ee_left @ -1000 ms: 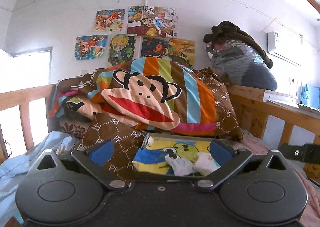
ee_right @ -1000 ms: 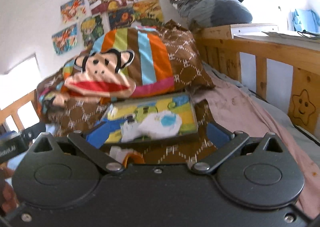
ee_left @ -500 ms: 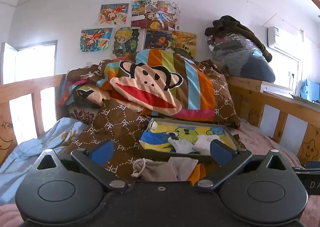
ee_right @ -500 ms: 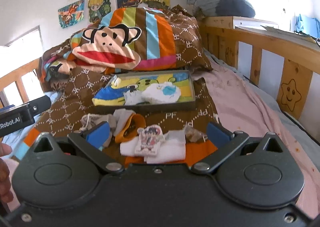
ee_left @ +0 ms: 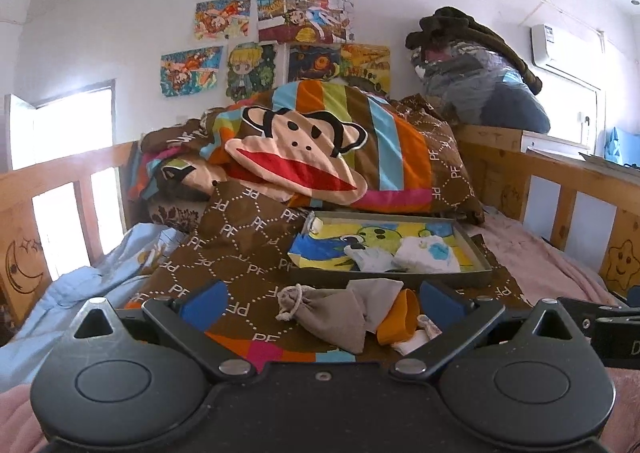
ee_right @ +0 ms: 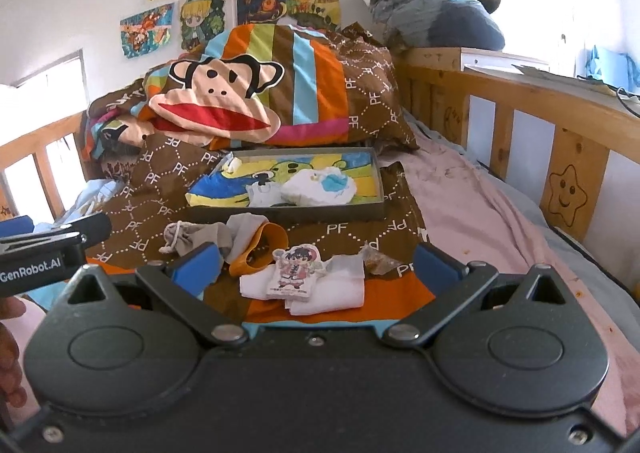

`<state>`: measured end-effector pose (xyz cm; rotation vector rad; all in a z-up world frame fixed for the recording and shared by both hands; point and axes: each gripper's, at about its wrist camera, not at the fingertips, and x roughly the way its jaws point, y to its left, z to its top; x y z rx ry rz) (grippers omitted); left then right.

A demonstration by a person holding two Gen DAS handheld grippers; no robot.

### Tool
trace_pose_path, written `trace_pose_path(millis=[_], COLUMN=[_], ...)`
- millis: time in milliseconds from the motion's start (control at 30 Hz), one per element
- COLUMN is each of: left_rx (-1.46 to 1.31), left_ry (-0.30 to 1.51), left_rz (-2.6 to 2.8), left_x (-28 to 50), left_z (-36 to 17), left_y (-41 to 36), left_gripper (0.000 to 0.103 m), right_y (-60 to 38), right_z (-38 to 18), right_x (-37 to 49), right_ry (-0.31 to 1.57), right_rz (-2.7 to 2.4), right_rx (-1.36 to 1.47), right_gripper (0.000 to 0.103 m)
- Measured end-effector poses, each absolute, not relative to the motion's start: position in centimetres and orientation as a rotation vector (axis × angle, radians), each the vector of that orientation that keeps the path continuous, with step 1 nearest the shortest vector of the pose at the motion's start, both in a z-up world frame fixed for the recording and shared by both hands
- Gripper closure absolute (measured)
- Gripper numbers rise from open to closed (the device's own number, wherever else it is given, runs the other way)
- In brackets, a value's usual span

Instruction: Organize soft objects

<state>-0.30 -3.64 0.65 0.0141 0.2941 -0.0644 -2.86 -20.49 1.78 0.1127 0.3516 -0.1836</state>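
A shallow grey tray (ee_left: 476, 277) (ee_right: 288, 213) with a cartoon lining lies on the brown quilt and holds two white-and-blue cloth items (ee_left: 426, 257) (ee_right: 318, 185). In front of it sit a grey drawstring pouch (ee_left: 320, 313) (ee_right: 196, 237), an orange sock (ee_left: 396, 319) (ee_right: 266, 249) and white socks with a cartoon card (ee_right: 308, 285). My left gripper (ee_left: 322, 299) stands open just short of the pouch. Over the white socks, my right gripper (ee_right: 316, 267) is open with nothing held.
A folded monkey-print quilt (ee_left: 312, 157) is piled behind the tray. Wooden bed rails (ee_right: 560, 125) run along the right side and another rail (ee_left: 60, 189) along the left. Pink sheet (ee_right: 480, 213) covers the right of the bed; a light blue cloth (ee_left: 80, 293) lies left.
Both grippers have drawn back toward the foot of the bed, so the pouch, orange sock and white socks in front of the tray came into view. Both stayed open.
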Motion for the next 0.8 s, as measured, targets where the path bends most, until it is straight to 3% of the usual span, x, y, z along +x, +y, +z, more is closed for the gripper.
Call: trace_pose_path(millis=[367,800], left_rx=[-0.006,-0.024], left_ry=[0.316,0.35], left_rz=[-0.035,-0.036], left_x=[-0.2,0.4], left_z=[0.6,0.0], left_y=[-3.3,-3.2], left_gripper=[0.001,0.001], right_y=[-21.7,-22.1], right_z=[0.6,0.6], right_x=[-1.2,-0.5], right_ry=[0.488,0.492], right_rz=[-0.106,-0.101], right_rx=[0.221,0.248], right_gripper=[0.0,0.0])
